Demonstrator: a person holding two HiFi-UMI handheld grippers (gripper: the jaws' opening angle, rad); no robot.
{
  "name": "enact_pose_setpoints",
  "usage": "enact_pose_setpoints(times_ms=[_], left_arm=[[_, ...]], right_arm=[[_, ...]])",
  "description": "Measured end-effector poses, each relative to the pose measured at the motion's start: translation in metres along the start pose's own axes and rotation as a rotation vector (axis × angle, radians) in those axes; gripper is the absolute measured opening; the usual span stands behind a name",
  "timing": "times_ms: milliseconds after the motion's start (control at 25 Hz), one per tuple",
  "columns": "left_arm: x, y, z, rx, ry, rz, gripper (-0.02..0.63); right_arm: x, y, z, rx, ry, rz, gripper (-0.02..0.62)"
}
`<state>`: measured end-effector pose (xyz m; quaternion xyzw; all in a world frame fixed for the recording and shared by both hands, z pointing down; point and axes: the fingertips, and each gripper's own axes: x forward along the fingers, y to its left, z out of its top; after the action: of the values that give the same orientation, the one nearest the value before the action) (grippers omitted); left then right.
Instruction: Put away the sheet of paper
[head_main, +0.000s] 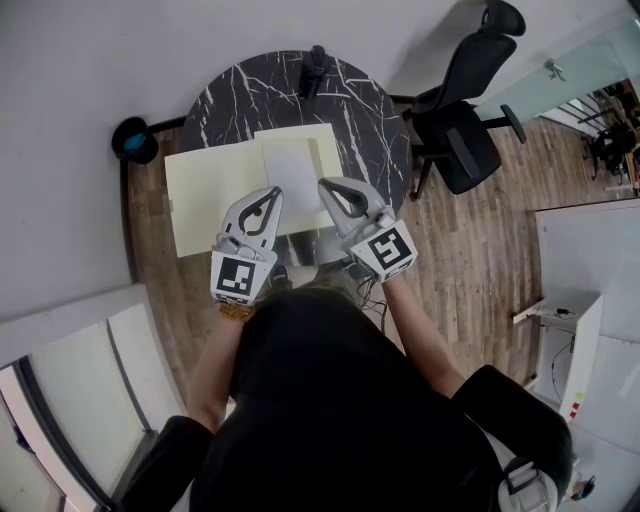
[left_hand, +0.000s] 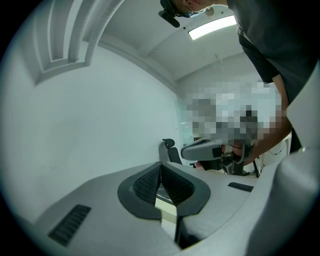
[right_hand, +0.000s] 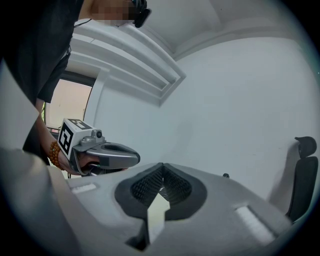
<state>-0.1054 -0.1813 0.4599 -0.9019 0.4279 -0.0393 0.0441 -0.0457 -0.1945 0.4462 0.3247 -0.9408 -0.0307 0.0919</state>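
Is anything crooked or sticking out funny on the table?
Yes. The open yellow folder is too wide for the round black table, so its left part hangs out past the table's edge. The white sheet lies flat on the folder, and nothing looks spilled or torn.

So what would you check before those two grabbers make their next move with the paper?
1. Sheet of paper lies flat on the open pale-yellow folder: ok.
2. Folder fully supported by the round marble table: not ok, its left part overhangs the edge.
3. Left gripper at the sheet's near left corner, jaws together: ok.
4. Right gripper at the sheet's near right corner, jaws together: ok.
5. Either gripper really pinching the sheet: cannot tell.
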Motion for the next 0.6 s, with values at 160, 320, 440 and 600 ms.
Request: enact_pose_setpoints(times_ms=[160, 320, 440, 600], left_arm=[[0.002, 0.005, -0.004, -0.011, 0.001, 0.006, 0.011], [0.002, 0.009, -0.008, 0.008, 0.001, -0.002, 0.011], [0.002, 0.011, -0.007, -0.007, 0.002, 0.004, 0.011], [0.002, 0.017, -0.009, -0.012, 0.004, 0.012, 0.011]], right_arm=[[0.005, -0.002, -0.002, 0.001, 0.004, 0.000, -0.002], [0.009, -0.002, -0.003, 0.001, 0.006, 0.005, -0.002], [0.011, -0.002, -0.003, 0.001, 0.009, 0.010, -0.002], [0.015, -0.002, -0.002, 0.000, 0.017, 0.018, -0.002]])
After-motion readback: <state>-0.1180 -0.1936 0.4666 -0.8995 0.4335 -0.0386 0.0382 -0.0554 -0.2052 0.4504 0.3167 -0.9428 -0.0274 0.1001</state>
